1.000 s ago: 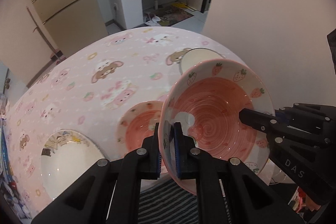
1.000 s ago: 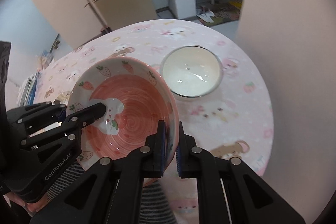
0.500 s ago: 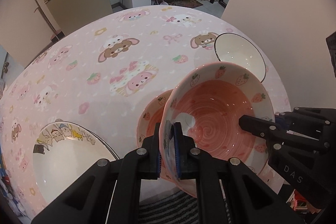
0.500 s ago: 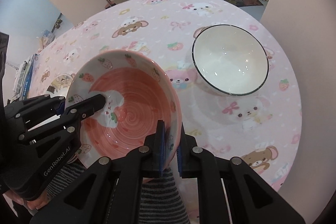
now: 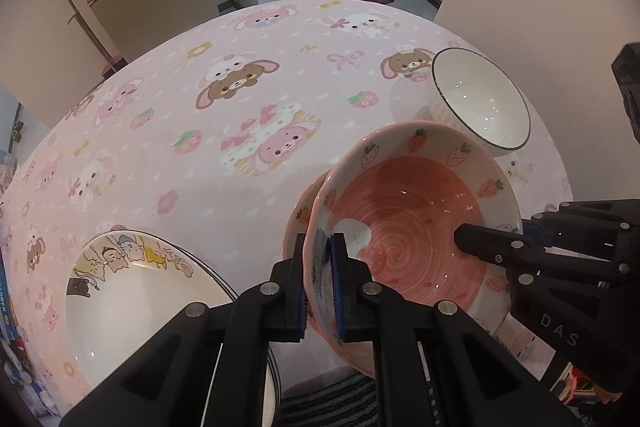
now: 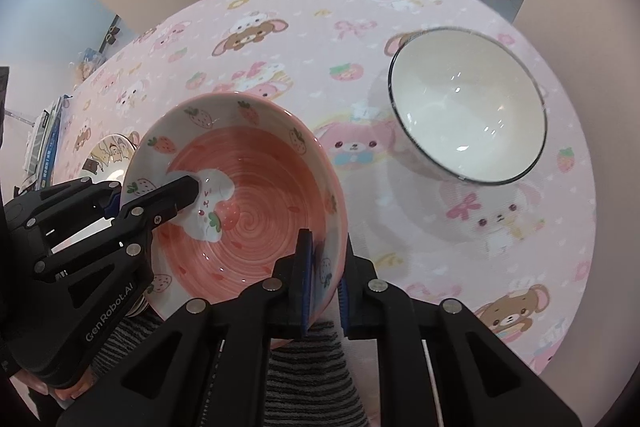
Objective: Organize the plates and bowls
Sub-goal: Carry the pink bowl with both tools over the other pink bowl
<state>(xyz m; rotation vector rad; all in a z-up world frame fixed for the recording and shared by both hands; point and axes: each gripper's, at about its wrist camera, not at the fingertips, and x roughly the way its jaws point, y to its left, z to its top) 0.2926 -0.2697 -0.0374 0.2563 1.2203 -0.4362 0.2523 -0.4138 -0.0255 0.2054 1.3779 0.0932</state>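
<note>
A pink bowl [image 5: 408, 223] [image 6: 256, 195] with strawberries and a spiral inside is held tilted by both grippers on opposite sides of its rim. My left gripper [image 5: 318, 251] is shut on the near rim in the left wrist view, and shows as a black finger [image 6: 176, 193] inside the bowl in the right wrist view. My right gripper [image 6: 325, 263] is shut on the rim nearest it. Just under the held bowl a second pink bowl [image 5: 297, 215] peeks out on the table; whether they touch I cannot tell.
A white bowl with a dark rim [image 5: 480, 103] [image 6: 468, 107] stands to the right on the round pink cartoon tablecloth [image 5: 240, 99]. A stack of cartoon plates [image 5: 132, 295] [image 6: 108, 155] sits at the left. A person's striped clothing [image 6: 308, 367] borders the near table edge.
Both grippers have come down and forward with the pink bowl, which now hangs low over the second pink bowl. The table and white bowl look nearer.
</note>
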